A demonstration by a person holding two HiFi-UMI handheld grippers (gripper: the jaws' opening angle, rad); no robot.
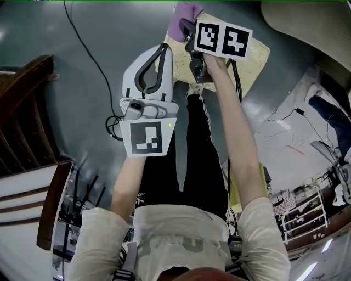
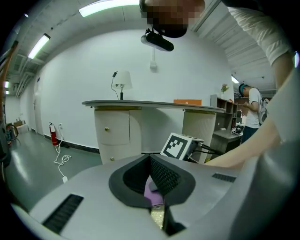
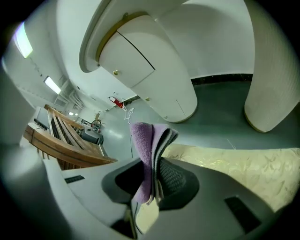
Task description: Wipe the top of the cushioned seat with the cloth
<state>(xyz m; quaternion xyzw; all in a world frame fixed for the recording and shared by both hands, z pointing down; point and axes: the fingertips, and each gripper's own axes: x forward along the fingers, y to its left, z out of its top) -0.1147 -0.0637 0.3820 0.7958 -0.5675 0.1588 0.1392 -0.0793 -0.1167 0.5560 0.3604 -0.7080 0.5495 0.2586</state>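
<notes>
My right gripper [image 1: 190, 28] is at the far end of the pale yellow cushioned seat [image 1: 256, 59], shut on a folded purple cloth [image 1: 185, 13]. In the right gripper view the cloth [image 3: 144, 140] stands up between the pads of that gripper [image 3: 154, 165], with the seat's patterned top [image 3: 234, 164] just beyond. My left gripper [image 1: 163, 49] hangs over the seat's left edge, its fingers closed together with nothing in them. Past the tips of this gripper [image 2: 151, 177] a bit of the cloth [image 2: 153, 194] and of the seat [image 2: 158, 216] shows.
A wooden slatted bench [image 1: 24, 115] stands at the left, with a black cable [image 1: 88, 49] on the grey floor. A white curved counter [image 1: 307, 22] is beyond the seat. Racks and clutter [image 1: 307, 217] fill the right side. A person [image 2: 251, 110] stands in the background.
</notes>
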